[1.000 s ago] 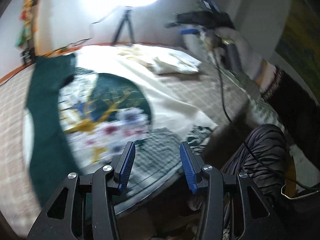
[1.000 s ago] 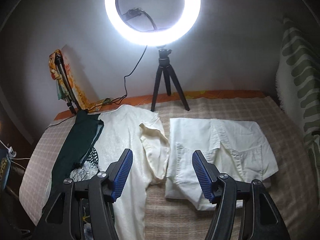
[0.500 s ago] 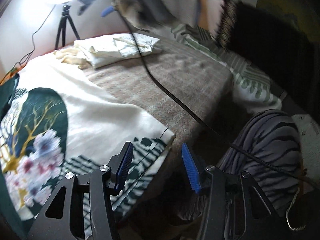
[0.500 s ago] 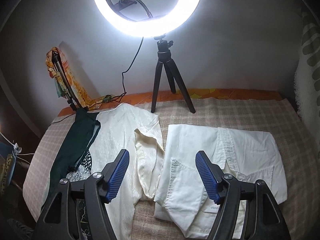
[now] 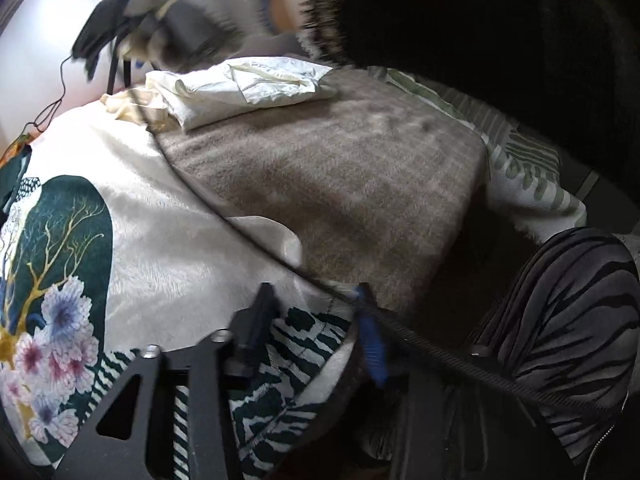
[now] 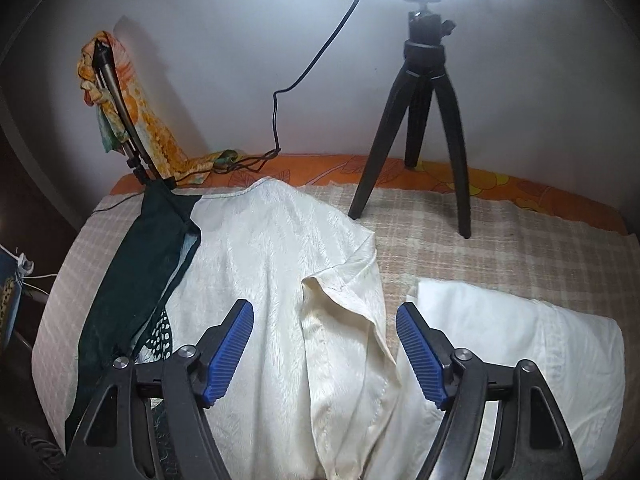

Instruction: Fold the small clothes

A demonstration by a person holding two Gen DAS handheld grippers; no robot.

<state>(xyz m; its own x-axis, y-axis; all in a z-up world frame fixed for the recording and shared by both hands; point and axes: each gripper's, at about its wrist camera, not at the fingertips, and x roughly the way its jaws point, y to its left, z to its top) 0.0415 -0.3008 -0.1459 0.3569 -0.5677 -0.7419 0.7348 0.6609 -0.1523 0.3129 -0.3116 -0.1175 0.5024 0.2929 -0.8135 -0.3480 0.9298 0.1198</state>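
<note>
A cream garment with a green floral print [image 5: 168, 248] lies spread on the bed; its plain cream upper part [image 6: 280, 256] and folded-in sleeve [image 6: 344, 304] show in the right wrist view. A folded white shirt [image 6: 516, 344] lies to its right, also in the left wrist view [image 5: 248, 88]. My left gripper [image 5: 316, 320] is open just above the garment's patterned hem corner [image 5: 308, 332] at the bed's near edge. My right gripper [image 6: 324, 348] is open and empty above the sleeve; the gloved hand holding it [image 5: 180, 20] shows in the left wrist view.
A black tripod [image 6: 424, 120] with a ring light stands at the back of the bed on the checked blanket [image 6: 500, 240]. A dark green cloth [image 6: 132, 280] lies along the left. A black cable [image 5: 440, 348] crosses the left gripper. The person's striped knee [image 5: 568, 320] is right.
The left gripper has dropped closer to the garment's hem corner. The right gripper has moved forward and lower over the cream sleeve, so the ring light leaves the top of its view.
</note>
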